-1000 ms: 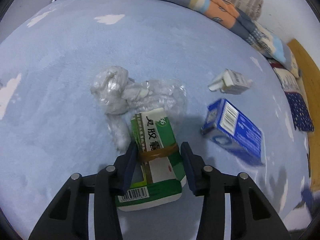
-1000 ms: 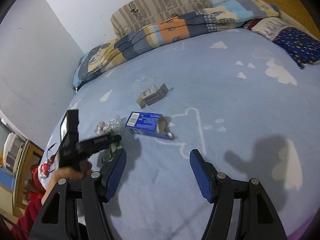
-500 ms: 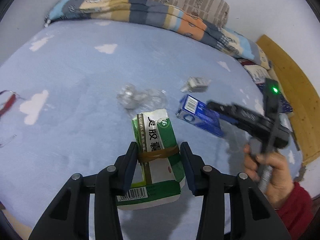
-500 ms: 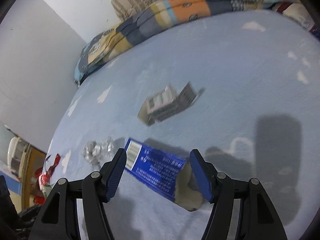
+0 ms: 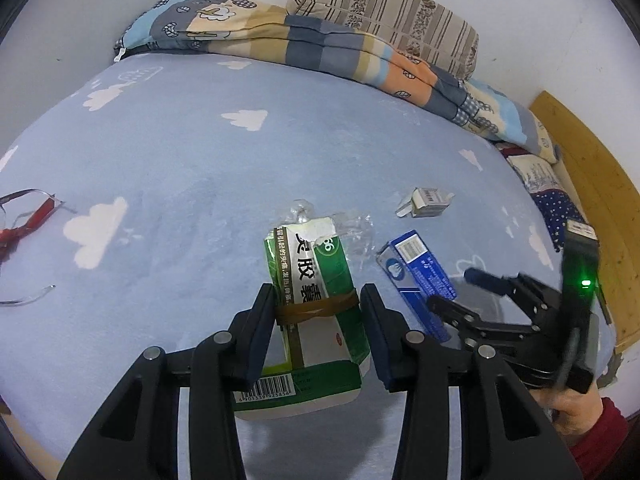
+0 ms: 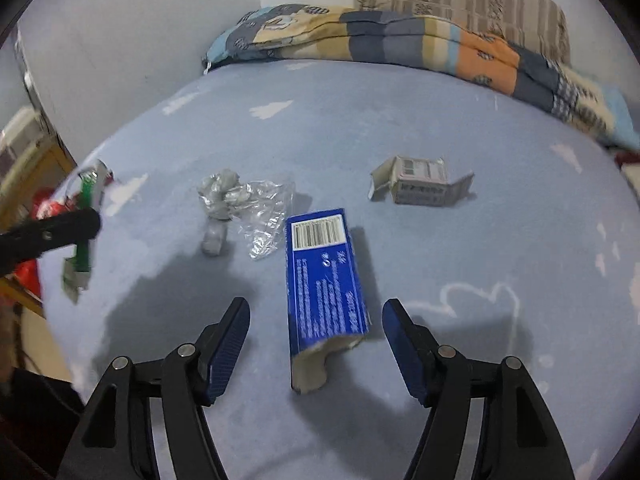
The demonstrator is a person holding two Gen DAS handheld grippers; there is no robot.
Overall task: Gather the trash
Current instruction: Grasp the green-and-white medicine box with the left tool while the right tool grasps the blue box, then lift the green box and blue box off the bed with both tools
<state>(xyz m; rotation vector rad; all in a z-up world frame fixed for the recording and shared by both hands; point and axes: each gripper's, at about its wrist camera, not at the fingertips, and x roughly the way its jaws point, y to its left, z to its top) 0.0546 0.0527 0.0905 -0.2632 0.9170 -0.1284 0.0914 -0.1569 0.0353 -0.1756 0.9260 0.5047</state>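
My left gripper is shut on a green and white carton and holds it above the bed; both also show at the left of the right wrist view. My right gripper is open, its jaws on either side of a blue box that lies on the blue sheet with its torn end toward me. The blue box also shows in the left wrist view. Crumpled clear plastic lies left of the blue box. A small grey box lies farther back.
The bed's blue cloud-print sheet carries a folded patchwork quilt and a striped pillow at the back. A wooden bed frame runs along the right. Red-trimmed litter lies at the left edge.
My left gripper has lifted the green carton off the bed and drawn back. My right gripper has moved down to the blue box, which now lies between its open jaws.
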